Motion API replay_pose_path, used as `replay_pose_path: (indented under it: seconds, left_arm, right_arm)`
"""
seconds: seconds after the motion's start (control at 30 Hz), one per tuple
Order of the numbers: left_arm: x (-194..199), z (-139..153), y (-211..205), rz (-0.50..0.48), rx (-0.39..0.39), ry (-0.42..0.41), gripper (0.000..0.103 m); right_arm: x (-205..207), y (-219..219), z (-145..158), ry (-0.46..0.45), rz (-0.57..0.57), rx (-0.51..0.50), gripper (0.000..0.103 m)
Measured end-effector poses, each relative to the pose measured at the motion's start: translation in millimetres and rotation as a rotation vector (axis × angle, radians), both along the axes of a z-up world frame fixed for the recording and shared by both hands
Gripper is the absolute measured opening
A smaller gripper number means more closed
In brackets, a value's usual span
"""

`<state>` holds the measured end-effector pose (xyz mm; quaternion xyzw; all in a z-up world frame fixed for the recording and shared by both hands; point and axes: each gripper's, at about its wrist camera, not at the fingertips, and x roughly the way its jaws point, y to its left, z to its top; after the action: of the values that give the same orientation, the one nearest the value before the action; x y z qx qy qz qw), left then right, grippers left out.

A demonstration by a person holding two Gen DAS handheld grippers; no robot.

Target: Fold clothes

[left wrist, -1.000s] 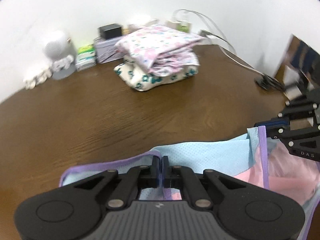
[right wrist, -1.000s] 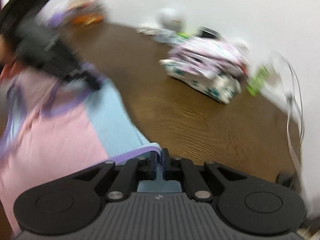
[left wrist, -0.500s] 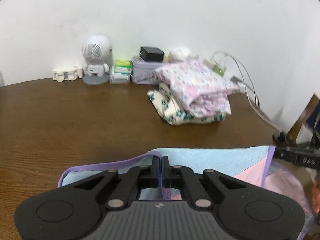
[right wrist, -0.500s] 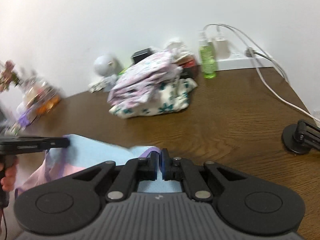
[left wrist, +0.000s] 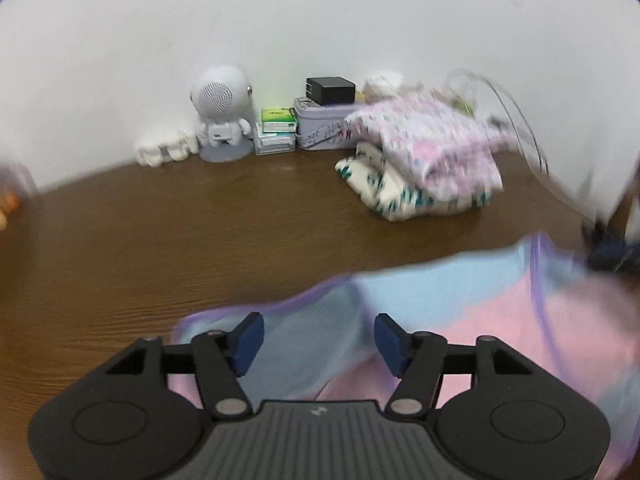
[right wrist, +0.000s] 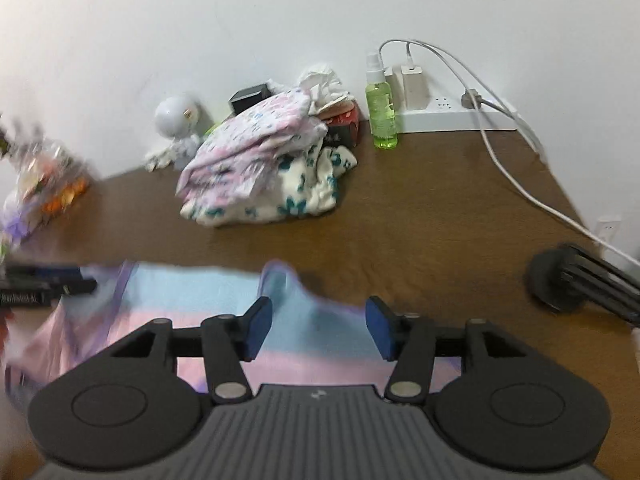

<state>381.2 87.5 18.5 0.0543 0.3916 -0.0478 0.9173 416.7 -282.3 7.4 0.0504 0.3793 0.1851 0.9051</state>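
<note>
Both claws, clamped on the purple hem a moment ago, now gape empty. Under my left gripper (left wrist: 316, 338) and right gripper (right wrist: 318, 328) the blue-and-pink garment (left wrist: 460, 300) lies on the table (left wrist: 200, 232).

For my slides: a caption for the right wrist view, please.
Right gripper open over the blue-and-pink garment on the wooden table.

Even, soft indoor light is filling both views. Motion blur is smearing the right and lower parts, fisheye distortion is curving edges, and corners are darkening.
</note>
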Motion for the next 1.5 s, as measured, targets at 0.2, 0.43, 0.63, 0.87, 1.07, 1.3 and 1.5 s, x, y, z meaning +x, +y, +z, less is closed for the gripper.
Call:
replay_pose_path:
  seconds: [0.2,0.43,0.63,0.87,1.07,1.3,1.5]
  left_arm:
    - [-87.4,-7.4,8.0,-0.091,0.186,0.014,0.06]
    - [-159.3,-17.9,-6.6,-0.248,0.099,0.017,0.039]
    - [-182.3,-15.5,-63.5,-0.466,0.082,-0.009,0.04]
    - [-173.1,-34.7,-106.6,-0.578,0.186,0.015,0.02]
    - [-165.1,-21.9,-102.1,-0.526,0.121,0.117,0.001]
    - [-193.9,30.0,-44.7,-0.463,0.002,0.165,0.001]
    - [-210.4,-3.0,-57.2,-0.502,0.041,0.24,0.009]
  right_arm:
    - [-94.6,10.6,2.9,-0.003,0.195,-0.129,0.05]
    - [-155.4,36.4,-9.2,0.022,0.332,-0.06,0.048]
    - [-162.7,55.5,-16.4,0.037,0.381,-0.103,0.048]
    - [-175.3,54.1,-18.7,0.023,0.41,-0.165,0.03]
    - [-173.1,47.6,-9.8,0.071,0.44,-0.135,0.004]
    - [-189.9,-2.1,43.2,0.147,0.541,0.072,0.004]
    - [-202.7,14.2,8.3,0.288,0.586,0.046,0.005]
